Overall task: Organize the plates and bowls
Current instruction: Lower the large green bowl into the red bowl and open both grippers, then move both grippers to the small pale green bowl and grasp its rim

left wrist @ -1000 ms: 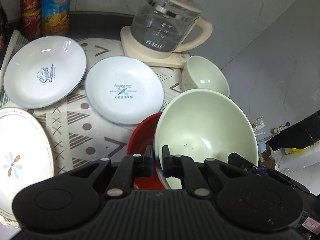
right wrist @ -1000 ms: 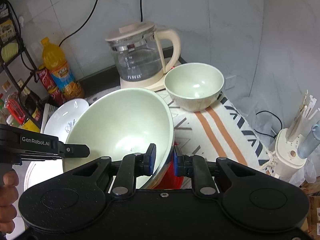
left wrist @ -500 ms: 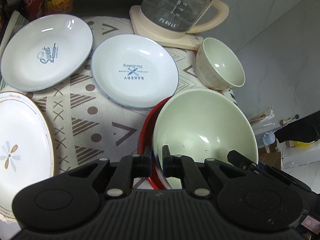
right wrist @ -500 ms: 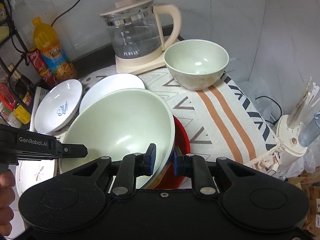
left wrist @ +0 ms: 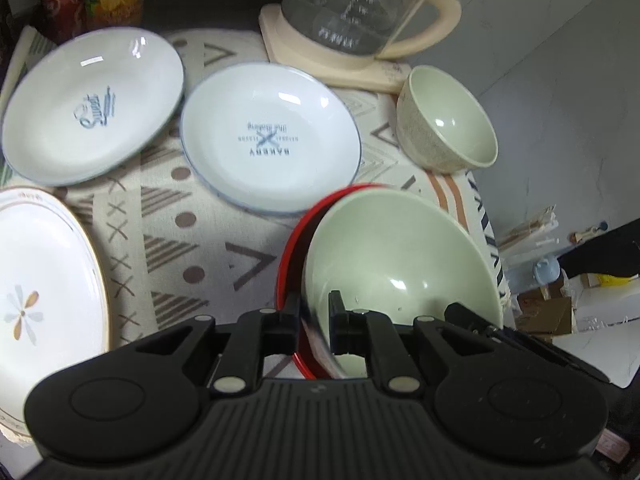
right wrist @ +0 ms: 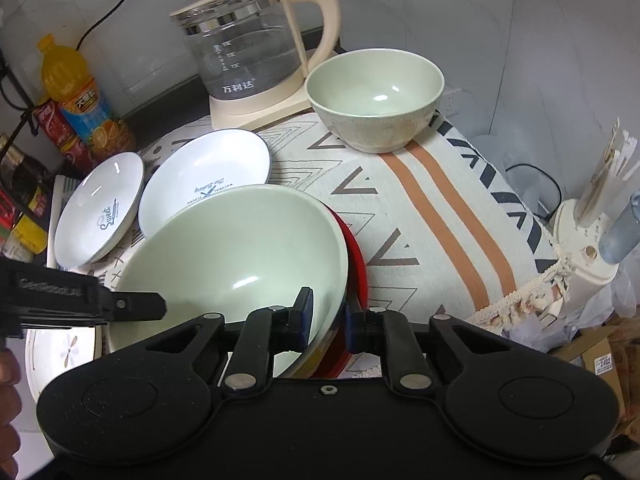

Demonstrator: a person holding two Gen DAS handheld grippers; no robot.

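Both tools are clamped on the same big pale-green bowl, one per side: the left tool pinches the rim w/ one finger inside and one outside, and the right tool does likewise on the opposite edge, blue pads showing against the wall. The bowl sits tilted inside a red bowl, whose rim peeks out as a crescent on one side; whether the green one rests fully down in it or hangs just above, can't tell. That pair is at the near edge of the counter, which is covered w/ a patterned cloth of triangles, dots & an orange stripe. Farther back stands a smaller speckled green bowl, upright, just beside the base of a glass kettle w/ a cream handle. Left of the stack lie two white shallow plates: the "Bakery" plate, close to the red rim, & the "Sweet" plate next to it, edges nearly meeting. A larger oval plate w/ a flower motif & gold edge is at the near left. An orange juice bottle & a red can stand at the back corner.
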